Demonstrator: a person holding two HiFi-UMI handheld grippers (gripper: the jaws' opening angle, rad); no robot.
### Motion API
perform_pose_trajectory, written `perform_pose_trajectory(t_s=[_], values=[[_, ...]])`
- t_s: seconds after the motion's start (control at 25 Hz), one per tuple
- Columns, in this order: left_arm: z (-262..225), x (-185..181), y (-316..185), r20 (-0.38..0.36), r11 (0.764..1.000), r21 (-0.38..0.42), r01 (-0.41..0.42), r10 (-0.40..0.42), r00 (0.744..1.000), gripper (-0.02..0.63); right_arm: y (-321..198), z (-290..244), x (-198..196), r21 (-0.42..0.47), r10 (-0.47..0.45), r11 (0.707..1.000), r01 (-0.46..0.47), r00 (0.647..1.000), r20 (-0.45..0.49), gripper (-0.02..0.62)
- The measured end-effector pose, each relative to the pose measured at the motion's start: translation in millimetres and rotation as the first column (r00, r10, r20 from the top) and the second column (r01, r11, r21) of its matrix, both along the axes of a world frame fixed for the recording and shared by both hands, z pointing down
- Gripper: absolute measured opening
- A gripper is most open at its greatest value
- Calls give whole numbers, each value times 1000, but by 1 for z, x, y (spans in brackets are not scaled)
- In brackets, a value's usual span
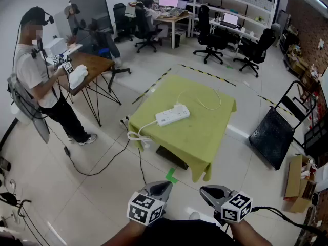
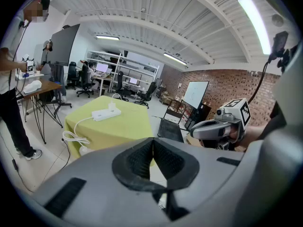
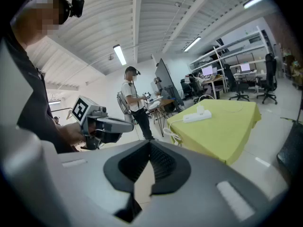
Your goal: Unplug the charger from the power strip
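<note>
1. Grey tiled floor (image 1: 92, 199) of an open office, with yellow-black tape lines running past the far side of the table.
2. Table under a yellow-green cloth (image 1: 205, 132) stands mid-floor, well ahead of both grippers.
3. Another person (image 1: 41, 81) stands at far left beside a wooden desk (image 1: 95, 65), holding marker-cube grippers of their own.
4. Black mesh panel (image 1: 271, 135) leans on a frame to the right of the table.
5. Left gripper (image 1: 165, 184) is low in the head view and aimed toward the table. Its own view shows the pads (image 2: 142, 157) pressed together at the tips with nothing between them.
6. Right gripper (image 1: 205, 190) sits just beside the left one, apart from it. Its jaws are closed tip to tip and empty, pads (image 3: 161, 162) meeting in its own view.
7. White power strip (image 1: 172, 115) lies flat on the cloth, nearer the table's left side.
8. The strip's white cord (image 1: 137, 136) hangs in a coil over the table's left edge.
9. White charger (image 1: 178, 107) is plugged into the strip's far end, upright. Its thin cable (image 1: 207, 106) loops across the cloth to the right.
10. Green tape mark (image 1: 171, 176) is on the floor near the table's closest corner.
</note>
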State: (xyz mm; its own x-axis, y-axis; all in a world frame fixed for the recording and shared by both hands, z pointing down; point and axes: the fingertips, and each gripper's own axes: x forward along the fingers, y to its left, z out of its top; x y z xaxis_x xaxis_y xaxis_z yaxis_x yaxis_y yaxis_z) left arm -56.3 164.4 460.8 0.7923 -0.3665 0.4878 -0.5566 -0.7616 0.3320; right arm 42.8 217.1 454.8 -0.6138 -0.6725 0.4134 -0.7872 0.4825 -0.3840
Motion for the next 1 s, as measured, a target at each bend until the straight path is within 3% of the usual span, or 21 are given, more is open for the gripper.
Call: perform_pose_trajectory(t_s=[0.16,0.72,1.0], values=[[-2,-19,-18,-27,999,25,20,-19,999,8,-17,6,-17,-11,-8,1000,7,1000,-25,3],[11,-112,-72,-78,999,-7,34,-34,996,8,-72,4,-119,26,-10,1000,12,997,-72,3],[16,-113,-104,-88,999,-4,51,-51,995,8,-111,9,-98,29,36,999,-33,994,-104,3]])
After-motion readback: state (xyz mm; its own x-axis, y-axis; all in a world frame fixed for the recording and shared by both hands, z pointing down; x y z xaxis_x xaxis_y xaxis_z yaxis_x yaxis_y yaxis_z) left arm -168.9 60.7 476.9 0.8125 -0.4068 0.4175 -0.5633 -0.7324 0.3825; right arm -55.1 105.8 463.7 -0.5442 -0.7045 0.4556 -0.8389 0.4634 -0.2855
